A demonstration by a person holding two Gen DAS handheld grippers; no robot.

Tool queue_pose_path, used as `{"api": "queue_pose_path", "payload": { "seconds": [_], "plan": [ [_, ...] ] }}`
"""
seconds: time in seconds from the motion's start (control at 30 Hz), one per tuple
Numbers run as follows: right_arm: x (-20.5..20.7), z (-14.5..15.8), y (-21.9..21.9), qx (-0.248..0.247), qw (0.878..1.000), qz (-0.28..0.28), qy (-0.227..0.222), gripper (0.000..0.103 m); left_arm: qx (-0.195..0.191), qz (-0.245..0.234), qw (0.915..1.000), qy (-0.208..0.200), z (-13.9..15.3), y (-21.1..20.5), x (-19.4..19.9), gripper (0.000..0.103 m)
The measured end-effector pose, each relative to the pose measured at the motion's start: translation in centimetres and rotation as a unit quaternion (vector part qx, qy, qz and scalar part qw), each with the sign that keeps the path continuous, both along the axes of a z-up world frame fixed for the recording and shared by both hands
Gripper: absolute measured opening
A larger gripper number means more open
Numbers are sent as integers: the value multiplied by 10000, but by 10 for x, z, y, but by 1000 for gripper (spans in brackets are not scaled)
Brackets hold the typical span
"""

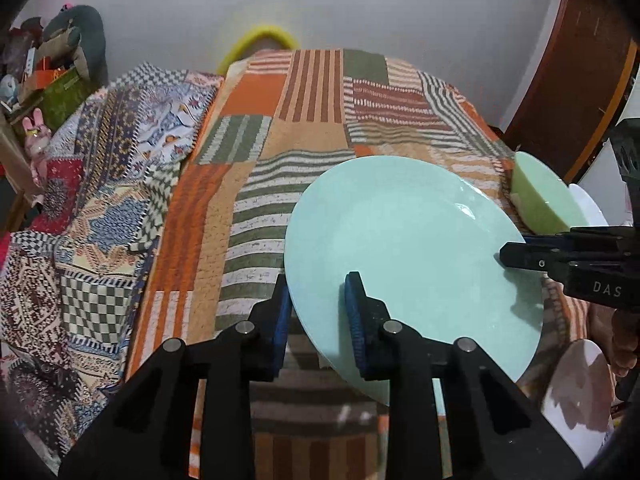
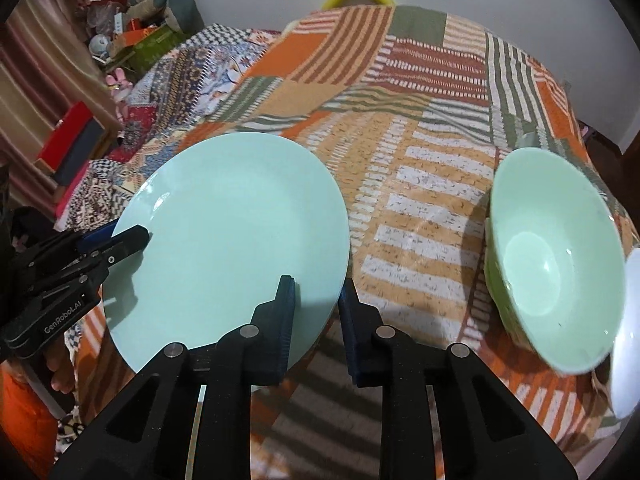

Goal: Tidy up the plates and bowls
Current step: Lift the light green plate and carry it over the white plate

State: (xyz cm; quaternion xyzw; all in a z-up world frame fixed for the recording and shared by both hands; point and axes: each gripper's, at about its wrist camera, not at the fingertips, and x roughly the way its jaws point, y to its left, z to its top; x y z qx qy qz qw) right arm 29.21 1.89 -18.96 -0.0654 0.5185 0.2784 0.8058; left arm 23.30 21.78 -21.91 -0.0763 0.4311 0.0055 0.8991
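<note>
A pale mint plate [image 1: 408,248] is held tilted above the striped orange cloth [image 1: 256,128]. My left gripper [image 1: 320,312] straddles its near left rim, one finger over and one under. My right gripper [image 2: 316,312] straddles the plate [image 2: 236,232] at its right rim the same way. In each view the other gripper shows at the plate's far side, the right one [image 1: 516,254] and the left one [image 2: 128,240]. A pale green bowl [image 2: 548,256] sits tilted to the right, also in the left wrist view [image 1: 544,196].
A white plate [image 1: 580,392] lies below right, and a white rim [image 2: 632,328] shows beside the bowl. A patterned blue quilt [image 1: 96,208] covers the left side. Toys and boxes [image 1: 48,64] crowd the far left corner. A brown door [image 1: 568,92] stands right.
</note>
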Motion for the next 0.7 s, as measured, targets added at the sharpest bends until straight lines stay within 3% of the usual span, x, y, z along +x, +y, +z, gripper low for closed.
{"api": "queue_pose_path", "payload": {
  "seconds": [0.37, 0.7],
  "plan": [
    [-46, 47, -26, 358, 9985, -75, -413, 20, 105, -93, 9990, -433, 59, -27, -54, 26],
    [-84, 77, -68, 625, 9960, -188, -614, 20, 166, -266, 9970, -707, 95, -69, -96, 26]
  ]
}}
